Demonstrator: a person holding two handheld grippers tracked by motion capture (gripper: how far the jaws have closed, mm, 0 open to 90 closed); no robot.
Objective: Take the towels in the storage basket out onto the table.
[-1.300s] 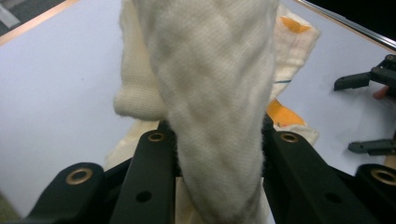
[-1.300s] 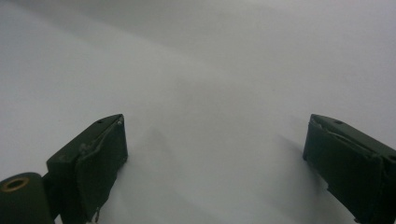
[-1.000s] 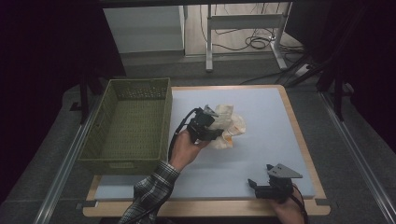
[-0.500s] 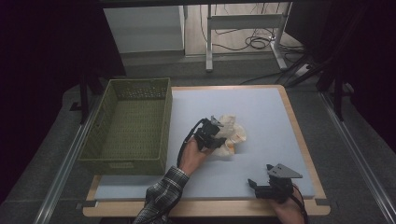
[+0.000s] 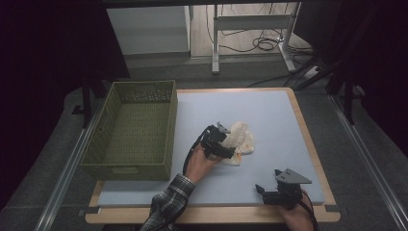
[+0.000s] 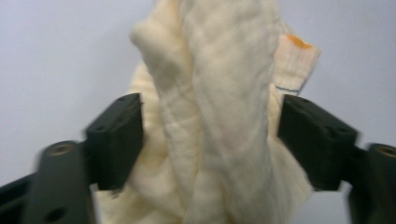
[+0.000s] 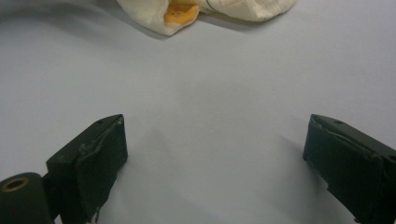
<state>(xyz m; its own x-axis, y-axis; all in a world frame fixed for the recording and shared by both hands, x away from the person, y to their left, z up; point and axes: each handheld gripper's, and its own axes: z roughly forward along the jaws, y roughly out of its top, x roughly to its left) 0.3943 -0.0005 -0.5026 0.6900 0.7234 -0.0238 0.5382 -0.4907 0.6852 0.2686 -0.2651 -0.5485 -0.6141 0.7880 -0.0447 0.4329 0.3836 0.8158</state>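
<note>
Blue mat [image 5: 269, 120]: left gripper's [image 5: 226, 144] jaws just opened around cloth [image 6: 219, 116].

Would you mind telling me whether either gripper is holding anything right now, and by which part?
Nothing is held. The left gripper has just been opening; the cloth bunches between its jaws, ungripped. The right gripper is open over the mat.

lab workspace, padded table [image 5: 269, 115], metal frame rails [image 5: 67, 168], floor cables [image 5: 260, 44], dark curtains [image 5: 53, 53]
</note>
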